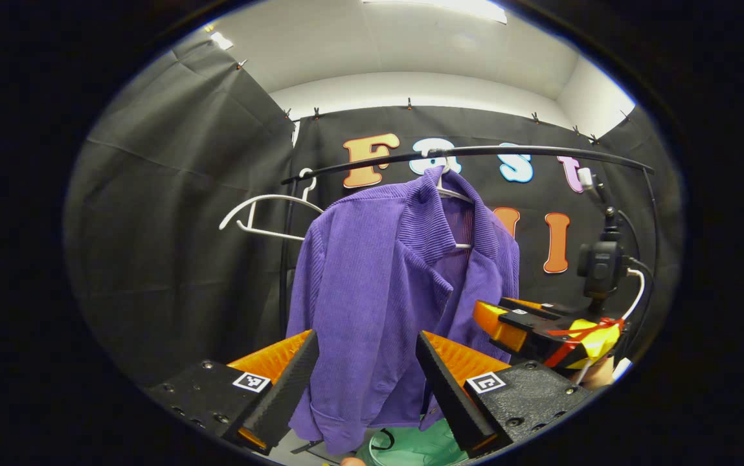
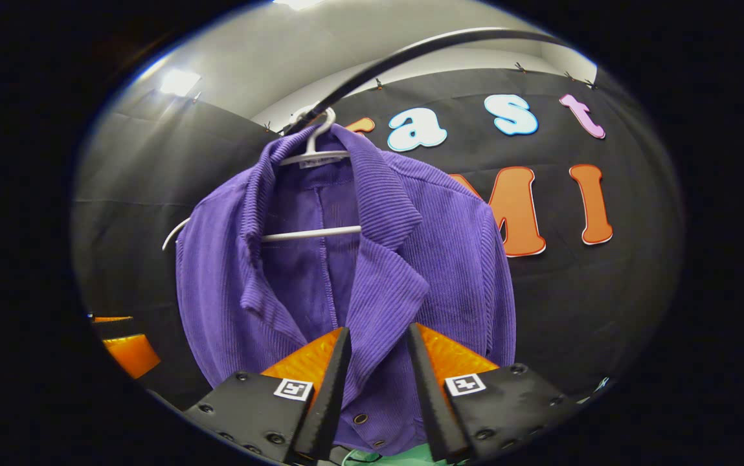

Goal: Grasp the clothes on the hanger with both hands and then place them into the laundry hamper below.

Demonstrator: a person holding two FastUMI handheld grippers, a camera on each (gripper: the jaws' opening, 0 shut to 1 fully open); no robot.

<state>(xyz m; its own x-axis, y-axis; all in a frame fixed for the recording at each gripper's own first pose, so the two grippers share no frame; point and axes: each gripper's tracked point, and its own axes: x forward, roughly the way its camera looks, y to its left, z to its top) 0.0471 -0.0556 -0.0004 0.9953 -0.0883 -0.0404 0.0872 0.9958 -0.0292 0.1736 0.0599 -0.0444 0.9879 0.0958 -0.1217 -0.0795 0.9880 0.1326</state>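
The fingers of the left gripper (image 1: 365, 372) stand wide apart with nothing between them but air; the purple jacket (image 1: 378, 291) hangs beyond their tips, its lower front panel framed in the gap and not touched by either finger. The fingers of the right gripper (image 2: 375, 382) are narrower, though a gap remains, and the jacket's (image 2: 346, 259) front edge with its lapel runs down into that gap. Whether cloth already lies between the tips or just past them cannot be told, and neither finger looks to be pressing on it.

The risks, as a judgement: if either pair closes short, it will pinch air or catch only a thin fold that slips out on the pull. The garment sits on a white hanger (image 2: 310, 194) hooked over the black rail (image 2: 410, 55), so a straight downward tug could drag the hanger along or snag the collar instead of freeing the shoulders. An uneven pull from one side might leave the jacket dangling by one shoulder.

The green laundry hamper (image 1: 410, 446) shows below the hem, between the left fingers, so a badly held jacket could drop past its rim. An empty white hanger (image 1: 268, 213) hangs farther left on the rail.
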